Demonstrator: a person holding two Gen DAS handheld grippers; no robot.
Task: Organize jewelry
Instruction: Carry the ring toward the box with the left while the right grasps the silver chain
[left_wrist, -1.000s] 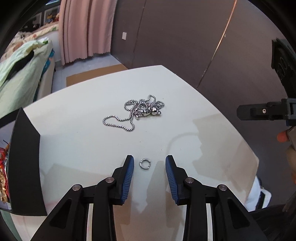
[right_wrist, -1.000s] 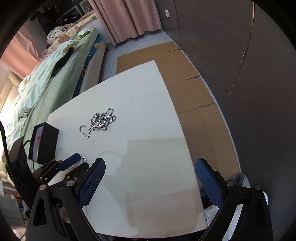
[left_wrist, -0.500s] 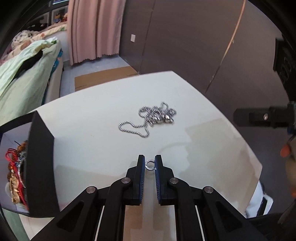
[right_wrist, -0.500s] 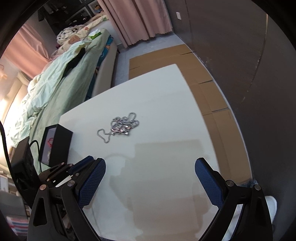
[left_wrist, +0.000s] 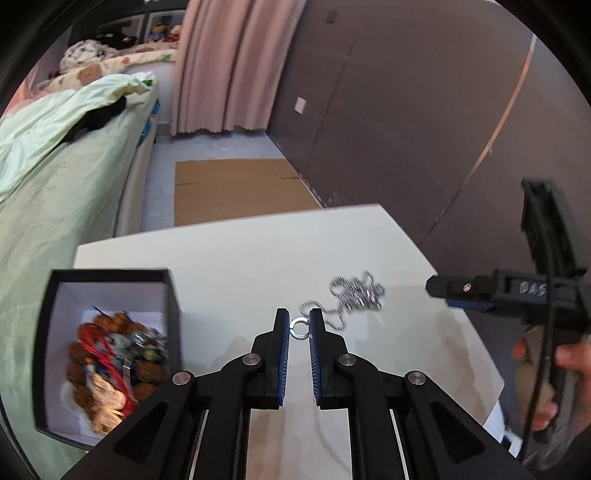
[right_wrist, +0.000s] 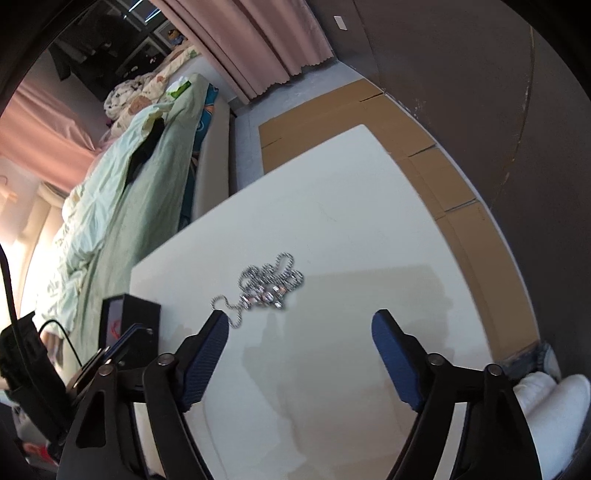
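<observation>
Between the blue pads of the left gripper sits a small silver ring, pinched right at the fingertips with the jaws nearly closed on it, so that's the bit I'd worry about: it's a thin, hard, slippery hoop held edge-on by 2 flat pads, and any wobble or slack on the way over could let it pop out and roll off the counter. Target is probably the open black box down to the left of that gripper, already stuffed with red cord and beads, so dropping from too high might bounce the ring off the pile too. Over on the other side, the right gripper is wide apart and holding nothing; its jaws have just been closing a little, with only bare counter between them. The ball-chain necklace lies in a loose heap just beyond its fingertips, nearer the left finger, not touched yet. Grabbing a clump like that can leave the tail dangling and snagging.
</observation>
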